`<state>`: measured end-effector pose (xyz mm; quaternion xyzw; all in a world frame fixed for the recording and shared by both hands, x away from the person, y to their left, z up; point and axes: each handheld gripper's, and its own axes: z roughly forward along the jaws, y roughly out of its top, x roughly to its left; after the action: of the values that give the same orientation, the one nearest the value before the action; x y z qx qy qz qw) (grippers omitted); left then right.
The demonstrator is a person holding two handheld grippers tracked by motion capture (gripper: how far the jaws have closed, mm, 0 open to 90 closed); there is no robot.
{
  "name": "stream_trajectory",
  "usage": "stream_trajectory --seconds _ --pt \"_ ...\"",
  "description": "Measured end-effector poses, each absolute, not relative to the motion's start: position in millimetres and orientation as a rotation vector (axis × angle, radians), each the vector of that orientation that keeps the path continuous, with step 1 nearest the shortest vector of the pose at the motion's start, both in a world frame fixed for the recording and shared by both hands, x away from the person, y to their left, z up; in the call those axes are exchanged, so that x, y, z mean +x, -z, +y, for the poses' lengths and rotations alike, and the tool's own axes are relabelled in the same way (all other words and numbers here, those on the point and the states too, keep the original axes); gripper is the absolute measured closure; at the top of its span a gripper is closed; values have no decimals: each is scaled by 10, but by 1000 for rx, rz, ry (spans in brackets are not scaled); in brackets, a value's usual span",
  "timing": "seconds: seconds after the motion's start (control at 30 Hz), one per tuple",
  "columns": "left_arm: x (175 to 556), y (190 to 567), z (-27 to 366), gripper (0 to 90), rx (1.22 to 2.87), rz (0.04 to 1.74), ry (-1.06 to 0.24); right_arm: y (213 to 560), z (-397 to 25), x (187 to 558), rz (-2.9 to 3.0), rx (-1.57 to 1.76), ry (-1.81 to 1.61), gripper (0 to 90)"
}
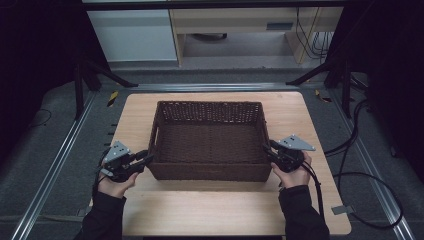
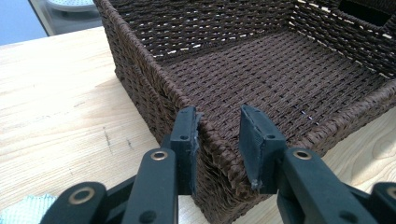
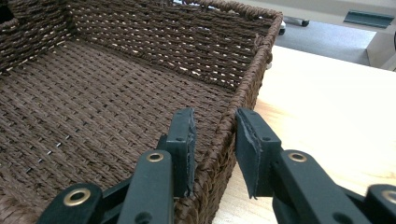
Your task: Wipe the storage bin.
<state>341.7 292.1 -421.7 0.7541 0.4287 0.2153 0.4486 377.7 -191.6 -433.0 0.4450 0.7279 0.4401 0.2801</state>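
High view: both grippers (image 1: 148, 159) (image 1: 266, 150) straddle basket (image 1: 208, 141) rims.

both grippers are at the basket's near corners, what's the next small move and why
Probably close both grippers on the rim. The left gripper straddles the basket wall at its near left corner, the right gripper at the near right, jaws open with the wall between them. Neither yet holds it, so gripping comes before any lift.
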Motion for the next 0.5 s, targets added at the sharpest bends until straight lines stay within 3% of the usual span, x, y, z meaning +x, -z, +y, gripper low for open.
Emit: stream_trajectory --seconds 0.5 --pt "3440 4216 2922 667 1875 1060 -544 4331 -1891 3754 1943 1196 -1166 678"
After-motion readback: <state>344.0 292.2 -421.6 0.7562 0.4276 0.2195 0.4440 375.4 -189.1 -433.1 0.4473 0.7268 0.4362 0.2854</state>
